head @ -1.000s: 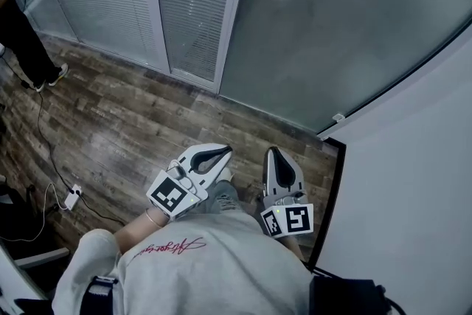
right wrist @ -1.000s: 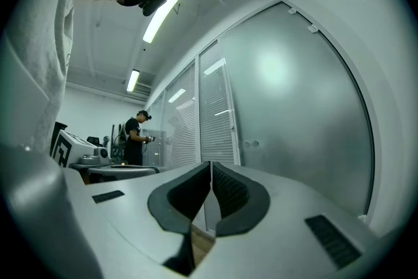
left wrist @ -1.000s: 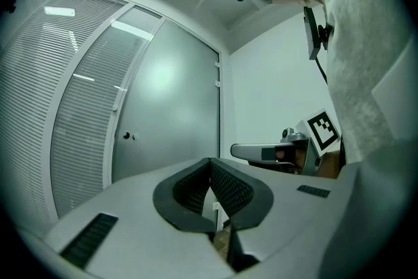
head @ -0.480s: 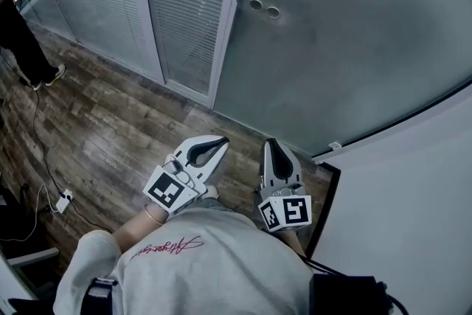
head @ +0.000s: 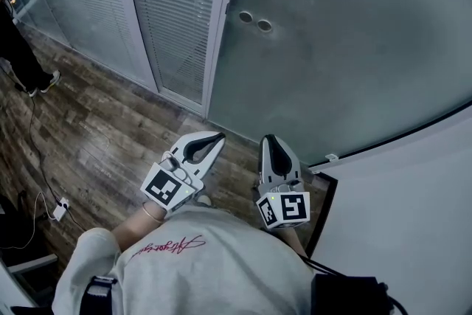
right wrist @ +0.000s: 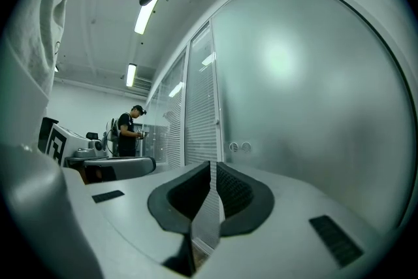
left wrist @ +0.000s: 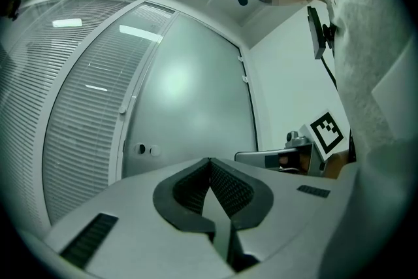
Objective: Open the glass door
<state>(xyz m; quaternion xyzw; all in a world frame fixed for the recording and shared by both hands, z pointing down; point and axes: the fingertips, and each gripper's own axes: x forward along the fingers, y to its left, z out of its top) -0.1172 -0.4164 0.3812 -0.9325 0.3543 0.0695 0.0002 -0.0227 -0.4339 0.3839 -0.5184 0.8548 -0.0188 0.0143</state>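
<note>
Glass door (head: 346,40), frosted and grey, fills the head view from 12 o'clock round to 3 o'clock. It looks shut, with its left edge against the white frame post (head: 219,18). Two small round fittings (head: 254,21) sit on the pane just beside that edge, at about 12 o'clock from the grippers. No bar or lever shows in any view, so I cannot tell whether these discs are a lock or the mounts of a handle. They seem the likely place to work the door. They lie on the side away from the white wall (head: 413,217) at 4 o'clock, where a small white clip (head: 332,157) at the foot of the pane may mark the pivot side.

The left gripper (head: 216,136) and the right gripper (head: 268,139) are held side by side at 6 o'clock, close to the person's grey sweatshirt (head: 199,269) and well apart from the pane. The left points toward 1 o'clock and the right toward 12 o'clock, so both aim at the door. Each gripper's own view shows its ribbed pads pressed tip to tip with nothing between them. I read this as an approach posture: there is nothing to hold yet, and closed tips would do for pushing on the glass.

Further out, glazed panels with blinds (head: 162,4) stand at 10 to 11 o'clock. The wooden floor (head: 110,136) runs to 9 o'clock, with a power strip (head: 59,210) and its cable at 8 o'clock. Another person's legs (head: 21,55) show at the 10 o'clock edge.
</note>
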